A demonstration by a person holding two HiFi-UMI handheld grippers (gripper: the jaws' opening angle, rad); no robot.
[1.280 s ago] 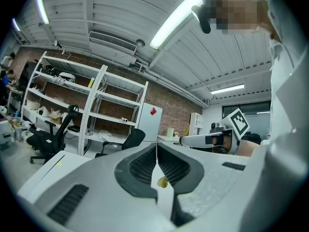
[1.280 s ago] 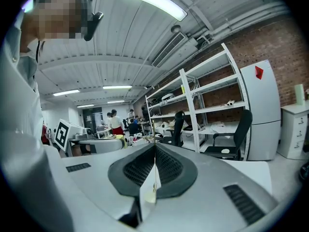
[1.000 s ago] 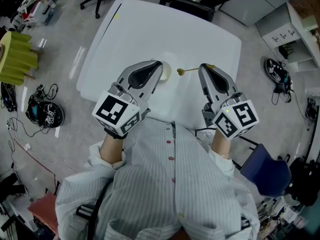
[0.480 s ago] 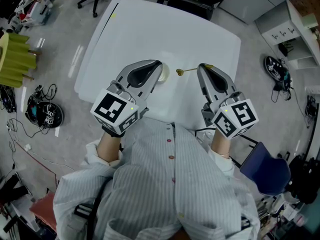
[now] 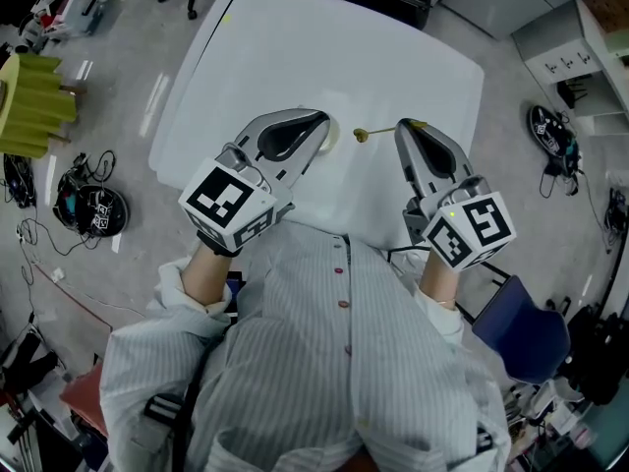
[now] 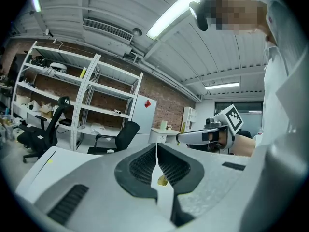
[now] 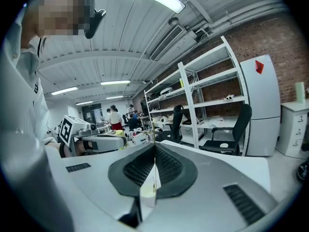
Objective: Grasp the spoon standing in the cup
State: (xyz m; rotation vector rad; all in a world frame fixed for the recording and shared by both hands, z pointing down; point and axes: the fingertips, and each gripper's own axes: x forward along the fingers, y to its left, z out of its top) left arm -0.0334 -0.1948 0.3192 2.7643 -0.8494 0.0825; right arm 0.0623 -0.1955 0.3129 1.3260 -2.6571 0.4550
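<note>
**Spoon's pinched, cup is hiding under the other claw**

The right claw (image 5: 406, 126) is clenched on the handle end of the yellowish spoon (image 5: 378, 131). From the head view the spoon's bowl points to 9 o'clock. It ends just beside the white cup (image 5: 331, 138), not inside it as far as I can see.

The left claw (image 5: 321, 120) has its tips pressed together, and I can't make out anything gripped between them. Its body covers most of the cup from above, so I can't tell if it touches the cup. All of this sits toward the 6 o'clock edge of the white bench (image 5: 295, 37).

On the floor around the bench:
- a yellow-green ribbed thing (image 5: 34, 106) at 9 o'clock
- a cable tangle with a round black gadget (image 5: 88, 214) at 8 o'clock
- a blue chair (image 5: 521, 334) at 4 o'clock

Compared with a second ago it's the same arrangement of claws, spoon and cup. The bench just sits a touch higher in frame.

The only markings are the square black-and-white marker on the cube (image 5: 228, 205) of the left claw and a red diamond on the white cabinet (image 6: 147, 104).
</note>
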